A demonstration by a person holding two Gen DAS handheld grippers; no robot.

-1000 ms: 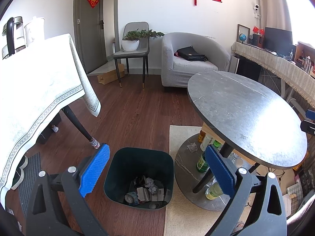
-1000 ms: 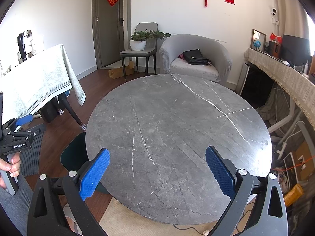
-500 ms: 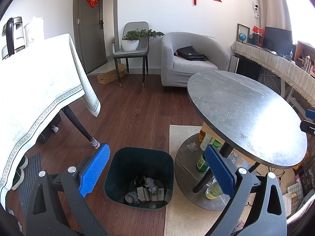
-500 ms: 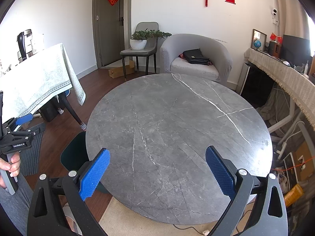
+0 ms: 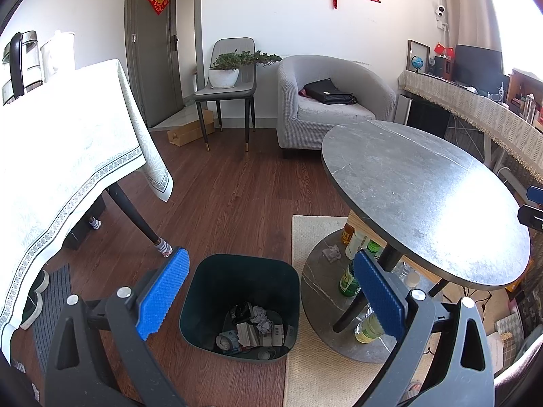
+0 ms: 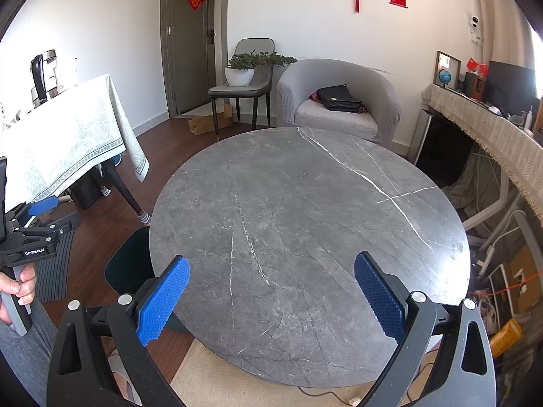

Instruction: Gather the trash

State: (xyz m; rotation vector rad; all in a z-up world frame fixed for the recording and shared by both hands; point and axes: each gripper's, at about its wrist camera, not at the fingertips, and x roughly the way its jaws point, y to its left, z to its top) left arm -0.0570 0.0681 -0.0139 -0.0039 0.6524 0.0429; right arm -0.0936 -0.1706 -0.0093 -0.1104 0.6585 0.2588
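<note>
My left gripper [image 5: 271,295] hangs spread and empty above the trash bin [image 5: 217,278]; my right gripper [image 6: 271,296] gapes over the round table [image 6: 305,203].

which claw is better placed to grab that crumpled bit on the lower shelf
Left. The left claw is open, facing the crumpled scrap and the bin. The right claw sees only the tabletop.

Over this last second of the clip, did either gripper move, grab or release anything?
Nothing visibly changed. The left gripper hangs open and empty over the trash bin, and the right gripper stays open and empty over the bare round table. The trash in the bin lies as before.
</note>
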